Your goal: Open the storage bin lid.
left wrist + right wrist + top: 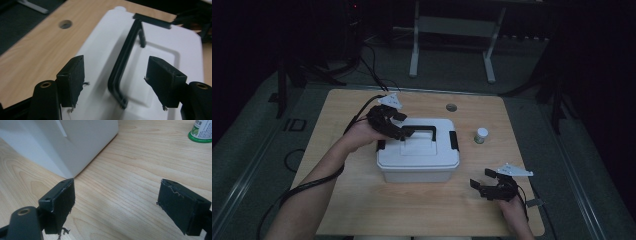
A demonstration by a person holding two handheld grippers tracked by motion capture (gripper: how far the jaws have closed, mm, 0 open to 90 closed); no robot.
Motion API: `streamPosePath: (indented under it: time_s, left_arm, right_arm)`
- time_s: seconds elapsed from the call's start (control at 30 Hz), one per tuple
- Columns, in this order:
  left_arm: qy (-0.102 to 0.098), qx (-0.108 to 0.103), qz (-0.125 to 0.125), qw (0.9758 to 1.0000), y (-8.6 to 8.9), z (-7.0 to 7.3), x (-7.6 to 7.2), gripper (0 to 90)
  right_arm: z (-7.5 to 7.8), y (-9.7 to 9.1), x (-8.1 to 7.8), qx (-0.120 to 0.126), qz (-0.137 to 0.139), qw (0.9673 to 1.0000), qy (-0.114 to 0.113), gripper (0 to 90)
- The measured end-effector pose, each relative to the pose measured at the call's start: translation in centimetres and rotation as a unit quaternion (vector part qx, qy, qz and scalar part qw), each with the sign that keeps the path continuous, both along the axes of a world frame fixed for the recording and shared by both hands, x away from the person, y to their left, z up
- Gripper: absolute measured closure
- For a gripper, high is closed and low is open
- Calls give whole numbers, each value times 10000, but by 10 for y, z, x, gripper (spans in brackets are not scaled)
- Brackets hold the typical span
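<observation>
The high view is looking very dim: the room behind the table is sinking into near black, and only the white box is catching enough light to stand out. The light is perhaps coming from above, since the box is casting a soft shadow just around its base. Grain is softening the fine details there.

The left gripper view is being lit more brightly; the black handle is throwing a grey shadow on the lid, and the far edge is blurring.

The right gripper view is glowing warm and even, with a pale glare on the wood and the bottle slightly out of focus.
</observation>
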State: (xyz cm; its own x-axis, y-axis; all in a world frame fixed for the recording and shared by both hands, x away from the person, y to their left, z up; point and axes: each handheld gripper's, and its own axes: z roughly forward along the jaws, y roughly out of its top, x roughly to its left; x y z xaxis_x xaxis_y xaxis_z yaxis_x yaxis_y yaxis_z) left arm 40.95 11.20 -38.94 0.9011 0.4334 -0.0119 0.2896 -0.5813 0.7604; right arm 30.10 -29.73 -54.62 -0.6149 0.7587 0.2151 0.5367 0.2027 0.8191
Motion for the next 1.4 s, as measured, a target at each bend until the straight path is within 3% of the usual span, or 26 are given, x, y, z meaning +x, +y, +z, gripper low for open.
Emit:
streamPosePath:
  time_s: [0.17,0.4,0.5,0.63,0.7,0.73,0.9,1.13,1.4]
  left_arm:
    - [122,185,-269,9994,-12,-1,7,447]
    - [95,518,-602,9968,-23,-3,10,578]
    - [-40,514,-607,9968,-23,-5,10,659]
    - [32,369,-860,9956,-20,-5,10,743]
    - [-7,372,-1013,9942,-20,-4,8,751]
    - [73,358,-1131,9929,-20,-3,8,770]
    - [-120,511,-1434,9883,-21,-1,3,818]
    - [-282,579,-1557,9857,-22,0,2,834]
    - [-275,535,-1571,9858,-22,3,2,835]
  right_arm:
    - [0,0,0,8,11,10000,-3,142]
    - [-1,-1,0,15,23,10000,-1,142]
    - [-1,-1,0,18,29,10000,1,142]
    - [-3,-2,0,-1,29,10000,15,143]
    - [-3,-1,0,2,27,10000,23,143]
    - [-3,-1,0,-4,27,10000,29,143]
    - [-3,-1,0,21,18,10000,43,143]
    - [-3,-2,0,43,19,10000,39,143]
    - [-4,-2,0,46,23,10000,43,143]
